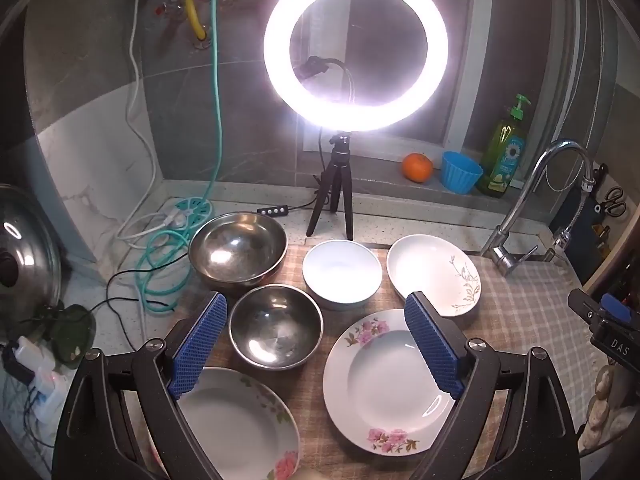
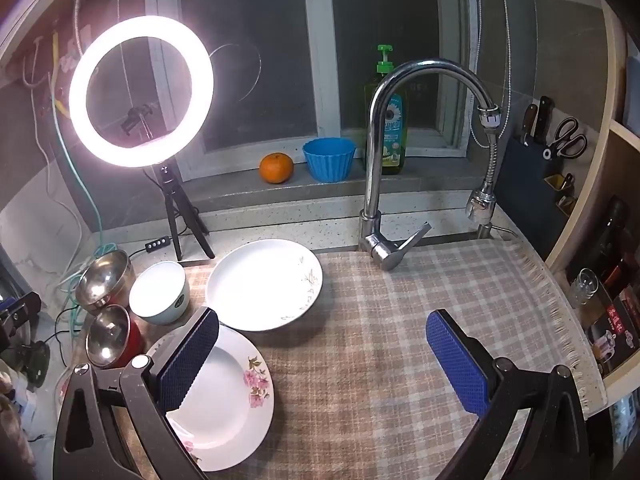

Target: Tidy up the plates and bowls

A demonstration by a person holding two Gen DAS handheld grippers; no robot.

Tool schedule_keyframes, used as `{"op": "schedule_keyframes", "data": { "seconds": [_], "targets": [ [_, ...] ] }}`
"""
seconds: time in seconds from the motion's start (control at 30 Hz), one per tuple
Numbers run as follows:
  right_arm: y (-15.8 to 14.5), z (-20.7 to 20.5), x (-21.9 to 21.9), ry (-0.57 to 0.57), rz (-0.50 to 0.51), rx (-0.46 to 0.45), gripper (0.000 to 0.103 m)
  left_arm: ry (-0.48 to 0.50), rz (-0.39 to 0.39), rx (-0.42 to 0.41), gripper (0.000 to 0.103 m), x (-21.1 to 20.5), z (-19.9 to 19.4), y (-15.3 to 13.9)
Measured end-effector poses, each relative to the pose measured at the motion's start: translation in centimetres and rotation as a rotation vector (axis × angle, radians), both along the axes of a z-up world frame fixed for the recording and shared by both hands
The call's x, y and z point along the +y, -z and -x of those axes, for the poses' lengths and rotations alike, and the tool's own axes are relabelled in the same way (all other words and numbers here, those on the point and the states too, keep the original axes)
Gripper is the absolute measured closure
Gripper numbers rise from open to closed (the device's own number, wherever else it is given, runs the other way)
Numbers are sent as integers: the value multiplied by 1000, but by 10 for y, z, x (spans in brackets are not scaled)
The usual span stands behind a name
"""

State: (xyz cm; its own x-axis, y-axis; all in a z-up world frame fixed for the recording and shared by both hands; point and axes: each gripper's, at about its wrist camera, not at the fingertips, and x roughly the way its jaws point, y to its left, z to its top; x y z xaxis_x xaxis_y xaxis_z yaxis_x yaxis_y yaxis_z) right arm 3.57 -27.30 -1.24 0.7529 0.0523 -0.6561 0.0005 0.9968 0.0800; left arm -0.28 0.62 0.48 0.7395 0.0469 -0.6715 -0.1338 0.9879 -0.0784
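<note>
On a checked cloth (image 1: pixel 520 312) lie three plates: a pink-flowered one (image 1: pixel 384 384), a second flowered one (image 1: pixel 236 424) at the near left, and a white one with a leaf sprig (image 1: pixel 434 274). Beside them stand a white bowl (image 1: pixel 342 272), a large steel bowl (image 1: pixel 238 246) and a small steel bowl (image 1: pixel 276 326). My left gripper (image 1: pixel 316 344) hovers open above the small steel bowl and the flowered plate, holding nothing. My right gripper (image 2: pixel 324 356) is open over the bare cloth (image 2: pixel 400 320), right of the flowered plate (image 2: pixel 228 396), the sprig plate (image 2: pixel 264 282) and the white bowl (image 2: pixel 160 292).
A lit ring light (image 1: pixel 354 48) on a tripod stands behind the dishes. A tap (image 2: pixel 384 152) rises at the back right. An orange (image 2: pixel 276 167), a blue cup (image 2: pixel 329 159) and a soap bottle (image 2: pixel 386 120) sit on the sill. Cables (image 1: pixel 160 248) and a pot lid (image 1: pixel 24 248) lie at the left.
</note>
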Motion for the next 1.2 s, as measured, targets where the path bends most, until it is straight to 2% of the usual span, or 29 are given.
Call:
{"op": "schedule_keyframes", "data": {
  "seconds": [1.2],
  "targets": [
    [6, 2, 6, -6, -4, 16, 0, 1, -16, -3, 12, -5, 2, 0]
  ]
}}
